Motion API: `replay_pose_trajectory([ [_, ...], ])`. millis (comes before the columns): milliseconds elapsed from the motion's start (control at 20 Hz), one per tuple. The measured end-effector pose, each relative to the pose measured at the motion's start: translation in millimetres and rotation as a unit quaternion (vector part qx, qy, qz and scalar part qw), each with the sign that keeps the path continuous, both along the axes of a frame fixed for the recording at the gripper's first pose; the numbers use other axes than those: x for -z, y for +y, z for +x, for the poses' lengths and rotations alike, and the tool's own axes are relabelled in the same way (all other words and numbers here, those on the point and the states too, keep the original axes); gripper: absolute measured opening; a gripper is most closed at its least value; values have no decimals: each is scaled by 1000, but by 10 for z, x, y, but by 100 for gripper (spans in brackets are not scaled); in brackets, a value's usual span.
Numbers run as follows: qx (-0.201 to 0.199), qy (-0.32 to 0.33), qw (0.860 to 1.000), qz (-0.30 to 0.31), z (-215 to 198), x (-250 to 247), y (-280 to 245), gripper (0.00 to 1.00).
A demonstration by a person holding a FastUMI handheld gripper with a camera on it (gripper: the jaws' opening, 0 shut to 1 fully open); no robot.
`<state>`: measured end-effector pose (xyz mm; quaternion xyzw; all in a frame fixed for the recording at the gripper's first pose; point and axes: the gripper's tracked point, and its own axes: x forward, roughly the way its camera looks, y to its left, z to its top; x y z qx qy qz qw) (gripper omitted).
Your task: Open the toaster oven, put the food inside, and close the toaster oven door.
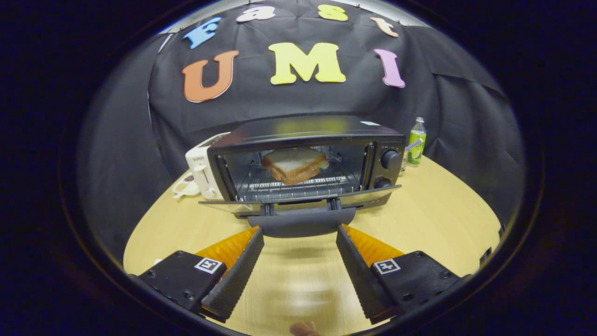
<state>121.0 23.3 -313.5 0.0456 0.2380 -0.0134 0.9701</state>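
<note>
Black boxy toaster oven (308,158) sits on a light wood round table (433,214), straight ahead of the gripper, door side facing the camera. Its glass-fronted drop-down door (298,201) is folded down flat, nearly level, with the dark curved door handle (302,223) at the near edge. Inside, a toasted sandwich of white bread with browned crust (295,164) rests on the wire rack (298,185), roughly centre of the cavity, tilted a little. Two round black knobs (390,159) stacked on the oven's right-hand panel, lower one partly hidden behind the door edge. Gripper (300,232) is spread wide, nothing held; both fingertips sit just below the door handle, one at each end of it, and whether they touch it cannot be told. Bare tabletop between the fingers. White slot toaster (201,173) stands just beside the oven on its left, touching or nearly so; a small pale dish-like object (184,188) lies next to it, too small to make out. Clear plastic bottle with green label and white cap (417,142) stands upright near the oven's right rear corner, apart from it. Black draped cloth wall (140,140) behind everything.
</note>
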Motion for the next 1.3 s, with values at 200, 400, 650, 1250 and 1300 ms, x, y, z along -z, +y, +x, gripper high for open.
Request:
replay_pose_trajectory([
  [200,-10,-51,998,42,45,-249,-25,100],
  [400,-19,-79,996,40,-3,-371,-38,99],
  [650,-34,-112,992,43,-166,-687,56,99],
  [1250,-24,-209,977,40,-929,-1997,-100,100],
  [1300,-16,-207,977,36,-1008,-2071,-162,99],
])
